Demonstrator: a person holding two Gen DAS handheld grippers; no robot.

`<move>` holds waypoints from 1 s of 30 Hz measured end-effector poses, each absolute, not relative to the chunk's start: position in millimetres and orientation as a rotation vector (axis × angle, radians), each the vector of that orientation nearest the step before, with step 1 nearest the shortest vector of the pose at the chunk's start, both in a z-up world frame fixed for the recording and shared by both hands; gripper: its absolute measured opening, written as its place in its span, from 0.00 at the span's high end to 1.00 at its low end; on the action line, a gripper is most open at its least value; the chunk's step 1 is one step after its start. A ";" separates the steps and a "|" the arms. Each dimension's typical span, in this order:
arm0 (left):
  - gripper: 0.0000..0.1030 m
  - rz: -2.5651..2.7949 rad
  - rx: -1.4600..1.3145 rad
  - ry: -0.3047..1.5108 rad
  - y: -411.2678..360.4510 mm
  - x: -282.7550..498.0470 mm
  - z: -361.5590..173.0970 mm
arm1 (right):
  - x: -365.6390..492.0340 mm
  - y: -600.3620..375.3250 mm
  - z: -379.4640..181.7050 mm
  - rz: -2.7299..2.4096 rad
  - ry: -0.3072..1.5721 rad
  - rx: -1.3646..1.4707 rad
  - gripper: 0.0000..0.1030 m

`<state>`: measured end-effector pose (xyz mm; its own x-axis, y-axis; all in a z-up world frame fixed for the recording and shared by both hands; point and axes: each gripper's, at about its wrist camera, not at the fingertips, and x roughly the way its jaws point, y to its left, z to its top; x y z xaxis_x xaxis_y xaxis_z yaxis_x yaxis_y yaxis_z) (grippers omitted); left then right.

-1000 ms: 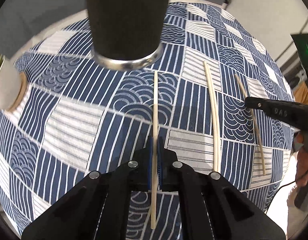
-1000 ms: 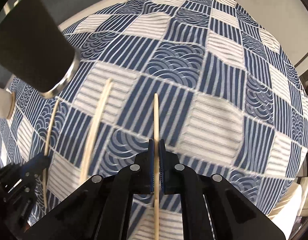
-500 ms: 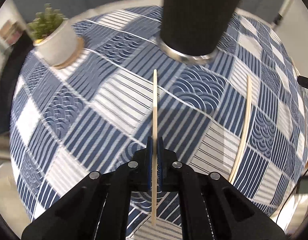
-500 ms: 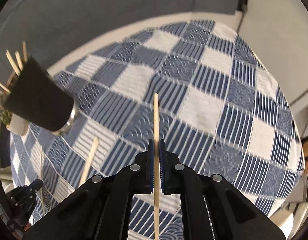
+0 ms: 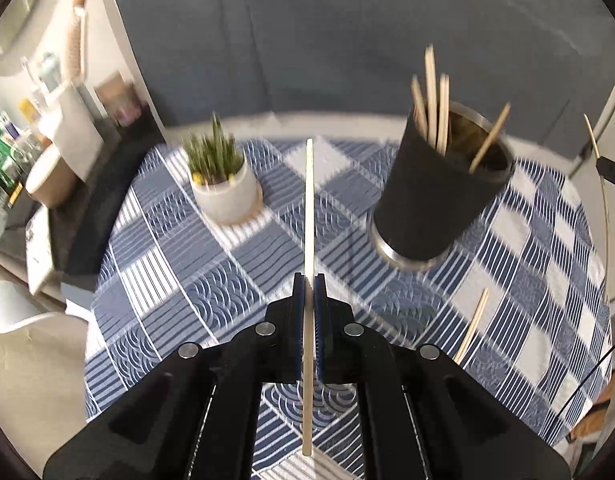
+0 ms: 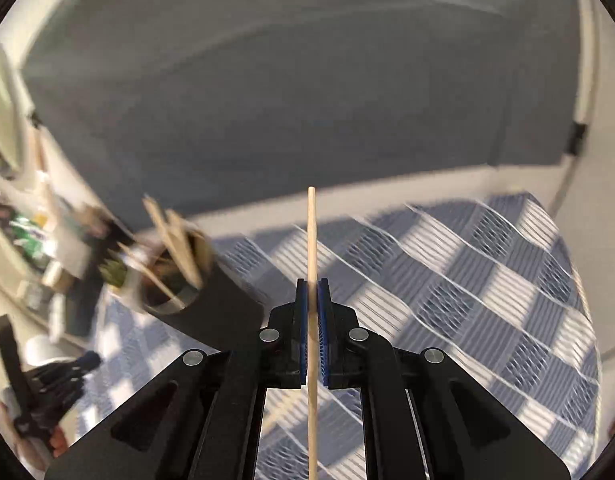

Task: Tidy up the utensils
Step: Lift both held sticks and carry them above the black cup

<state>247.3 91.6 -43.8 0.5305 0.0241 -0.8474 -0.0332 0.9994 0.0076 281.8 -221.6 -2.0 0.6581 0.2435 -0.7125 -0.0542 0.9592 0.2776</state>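
Observation:
My left gripper [image 5: 308, 280] is shut on a pale chopstick [image 5: 308, 208] that points forward, held above the table. A black cup [image 5: 439, 196] with a steel rim holds several chopsticks and stands ahead to the right. One loose chopstick [image 5: 472, 325] lies on the cloth at the right. My right gripper [image 6: 312, 285] is shut on another chopstick [image 6: 311, 236], raised above the table. In the right wrist view the black cup [image 6: 211, 304] is to the left, blurred. The left gripper [image 6: 47, 384] shows at that view's far left.
A blue and white patterned cloth [image 5: 227, 280] covers the round table. A small plant in a white pot [image 5: 223, 184] stands at the back left. A grey sofa [image 5: 347, 40] is behind the table. Shelves with bottles [image 5: 11, 140] are at the far left.
Both grippers have lifted their chopsticks off the cloth and tilted up. The cup's open top with its chopsticks has come into view. One chopstick stays on the cloth.

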 end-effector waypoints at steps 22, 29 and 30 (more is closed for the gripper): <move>0.95 -0.189 -0.204 0.453 51.0 318.0 43.5 | 318.3 -132.8 72.3 0.641 0.356 0.174 0.95; 0.95 -0.289 -0.231 0.369 41.8 337.3 17.8 | 341.0 -120.0 40.9 0.642 0.296 0.129 0.95; 0.95 -0.307 -0.230 0.362 39.5 338.8 13.7 | 346.5 -119.0 32.4 0.634 0.297 0.129 0.95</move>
<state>338.8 39.5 13.7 0.8900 -0.3336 -0.3110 0.2522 0.9281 -0.2738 346.5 -119.0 32.4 0.7652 0.6001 -0.2331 -0.5636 0.7994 0.2081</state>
